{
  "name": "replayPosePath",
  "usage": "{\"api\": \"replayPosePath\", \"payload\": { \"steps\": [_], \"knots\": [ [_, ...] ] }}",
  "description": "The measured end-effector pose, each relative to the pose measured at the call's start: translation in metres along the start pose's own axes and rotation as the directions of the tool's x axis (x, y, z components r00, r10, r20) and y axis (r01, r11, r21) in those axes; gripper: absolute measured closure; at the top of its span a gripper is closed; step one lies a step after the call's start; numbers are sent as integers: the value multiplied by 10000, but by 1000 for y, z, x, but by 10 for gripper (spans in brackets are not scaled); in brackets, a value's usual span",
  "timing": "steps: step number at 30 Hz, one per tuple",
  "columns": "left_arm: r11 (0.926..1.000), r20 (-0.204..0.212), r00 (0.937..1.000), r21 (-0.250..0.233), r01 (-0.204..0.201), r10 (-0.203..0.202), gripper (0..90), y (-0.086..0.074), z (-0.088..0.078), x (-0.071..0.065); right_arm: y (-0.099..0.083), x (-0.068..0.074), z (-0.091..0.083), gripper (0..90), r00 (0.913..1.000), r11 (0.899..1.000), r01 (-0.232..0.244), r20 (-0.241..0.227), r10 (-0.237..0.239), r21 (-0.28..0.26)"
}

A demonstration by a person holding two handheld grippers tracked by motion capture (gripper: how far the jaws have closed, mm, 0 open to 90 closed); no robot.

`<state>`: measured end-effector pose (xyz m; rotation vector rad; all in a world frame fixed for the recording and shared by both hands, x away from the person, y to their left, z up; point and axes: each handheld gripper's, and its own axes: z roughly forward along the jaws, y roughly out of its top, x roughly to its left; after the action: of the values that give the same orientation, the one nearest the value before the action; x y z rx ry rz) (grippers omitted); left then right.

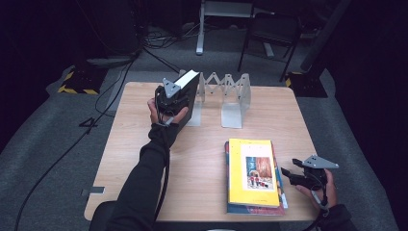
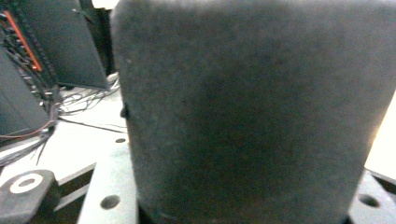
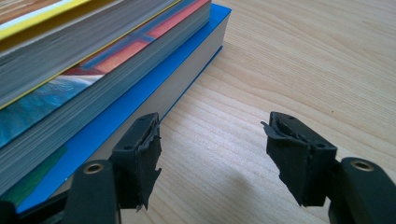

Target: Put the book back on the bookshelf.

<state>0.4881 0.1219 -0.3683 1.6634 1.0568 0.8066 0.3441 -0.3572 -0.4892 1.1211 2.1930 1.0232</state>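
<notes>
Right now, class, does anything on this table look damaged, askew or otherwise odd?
Yes. The black padding on the right tool is torn and ragged at both fingertips. The stack of books lies slightly uneven, lower covers poking out beneath the yellow book.

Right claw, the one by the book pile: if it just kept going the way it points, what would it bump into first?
Probably the pile of books: in the high view the open right claw points at its side. In its own view the pile sits slightly left, so it might only graze it.

Matt black book (image 1: 188, 96); pale wood table (image 1: 202, 159); metal rack (image 1: 231, 94).
</notes>
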Motion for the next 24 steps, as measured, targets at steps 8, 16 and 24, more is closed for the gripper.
{"api": "replayPosePath", "payload": {
  "steps": [8, 16, 24],
  "knots": [
    [9998, -407, 9990, 60, 183, -181, 519, -11, 16, -8, 0, 2, 1, 356, 9999, 9999, 142, -17, -142, 24],
    [9989, -693, 9970, -355, 320, -344, 516, -19, 14, -10, 1, 1, 0, 355, 9999, 9999, 170, -31, -170, -28],
    [9974, -853, 9953, -602, 403, -454, 513, -32, 3, -14, 0, 3, 1, 355, 9998, 9999, 162, -76, -162, 6]
  ]
}}
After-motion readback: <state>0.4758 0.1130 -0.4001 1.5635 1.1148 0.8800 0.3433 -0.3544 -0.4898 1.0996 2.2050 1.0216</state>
